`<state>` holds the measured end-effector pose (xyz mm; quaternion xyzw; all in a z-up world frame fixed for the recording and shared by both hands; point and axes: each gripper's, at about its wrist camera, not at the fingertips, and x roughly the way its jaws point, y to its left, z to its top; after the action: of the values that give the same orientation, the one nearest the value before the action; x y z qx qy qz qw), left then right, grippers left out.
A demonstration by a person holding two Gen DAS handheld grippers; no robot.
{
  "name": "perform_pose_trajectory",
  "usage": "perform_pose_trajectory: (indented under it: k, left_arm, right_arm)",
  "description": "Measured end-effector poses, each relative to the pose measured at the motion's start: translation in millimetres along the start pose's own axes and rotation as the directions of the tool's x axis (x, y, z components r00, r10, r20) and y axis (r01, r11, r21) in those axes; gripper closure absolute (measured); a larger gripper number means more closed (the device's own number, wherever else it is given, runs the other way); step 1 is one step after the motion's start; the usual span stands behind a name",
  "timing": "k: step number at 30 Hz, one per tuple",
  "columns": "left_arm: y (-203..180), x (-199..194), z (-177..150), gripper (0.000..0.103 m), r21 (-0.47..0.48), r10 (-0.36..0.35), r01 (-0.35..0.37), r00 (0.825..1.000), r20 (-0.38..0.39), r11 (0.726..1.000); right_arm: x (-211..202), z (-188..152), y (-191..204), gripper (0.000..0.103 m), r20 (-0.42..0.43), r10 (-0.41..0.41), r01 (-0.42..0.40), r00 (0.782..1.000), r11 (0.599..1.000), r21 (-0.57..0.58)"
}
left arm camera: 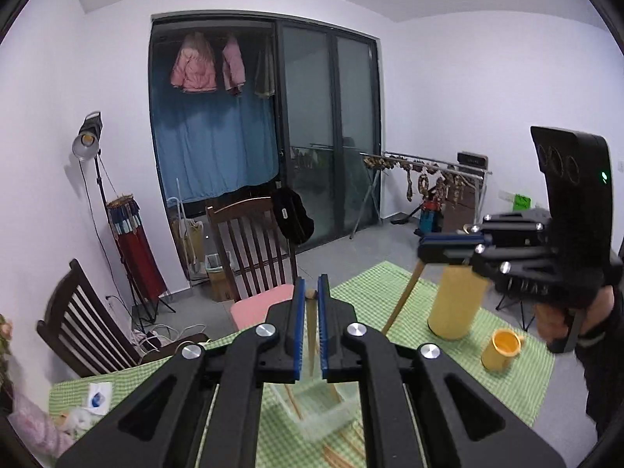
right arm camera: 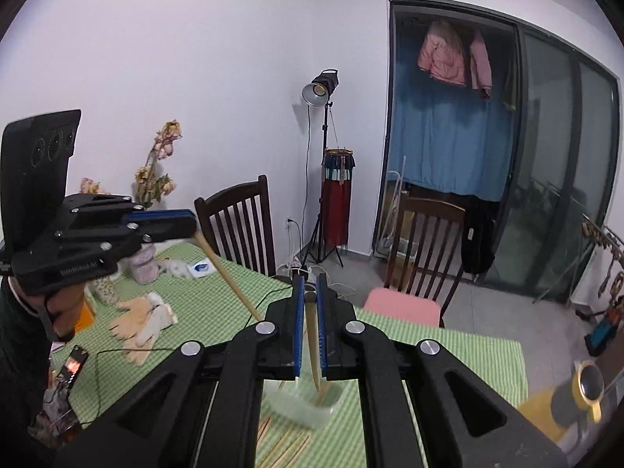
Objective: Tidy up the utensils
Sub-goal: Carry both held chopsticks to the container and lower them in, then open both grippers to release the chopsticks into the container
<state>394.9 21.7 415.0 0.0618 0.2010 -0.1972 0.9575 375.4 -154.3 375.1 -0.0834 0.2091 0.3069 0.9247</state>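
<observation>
The left gripper [left arm camera: 311, 296] is closed down on a wooden chopstick [left arm camera: 312, 323], which is pinched between its blue pads and hangs from them over the table; from the right wrist view the same stick slants down and away from that gripper's tips toward the middle of the cloth. The right gripper [right arm camera: 310, 296] is likewise clamped shut on a second chopstick [right arm camera: 313, 347], whose pale shaft runs down between the pads toward a clear plastic container [right arm camera: 302, 405] directly below. In the left wrist view that container [left arm camera: 319, 401] sits just under the left gripper too, and a few sticks appear to stand in it, though blur makes the count unreadable. More loose chopsticks [right arm camera: 286, 448] lie on the green checked tablecloth [right arm camera: 448, 355] just beside the container, toward the near edge of the table. Farther toward the right end of the table stand a tall yellow cylinder [left arm camera: 456, 304] and, just beside it on the near side, a yellow mug [left arm camera: 501, 349]. Toward the left end lie a plush toy [right arm camera: 142, 321], a small white packet [right arm camera: 202, 268] and a vase of dried flowers [right arm camera: 156, 171]. Two dark wooden chairs [right arm camera: 238, 222] stand at the far edge, one with a pink cushion [right arm camera: 403, 306].
</observation>
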Motion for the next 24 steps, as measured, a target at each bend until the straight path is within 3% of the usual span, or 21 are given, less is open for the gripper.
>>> perform_pose_trajectory:
  k: [8,12,16,24]
  left_arm:
    - [32.4,120.2,-36.3,0.100,-0.075,0.000,-0.012,0.988,-0.152,0.997]
    - [33.4,155.7,-62.1,0.099,-0.032,0.022,-0.028,0.985,-0.172,0.999]
    - [28.8,178.0,-81.7,0.099,0.039,0.050,-0.043,0.983,-0.177,0.998]
    - [40.0,196.9,-109.6,0.099,0.020,0.030,-0.026,0.978,-0.208,0.999]
  right_arm:
    - [114.9,-24.4,-23.3,0.097,-0.126,0.011,-0.009,0.992,1.000,0.018]
    - [156.7,-41.6,-34.4,0.097,-0.160,0.020,-0.016,0.987,1.000,0.024]
    - [169.9,-46.7,-36.9,0.097,-0.146,0.018,-0.016,0.989,1.000,0.012]
    - [171.6,-60.7,-41.1,0.097,-0.138,-0.067,0.062,0.988,0.997,-0.044]
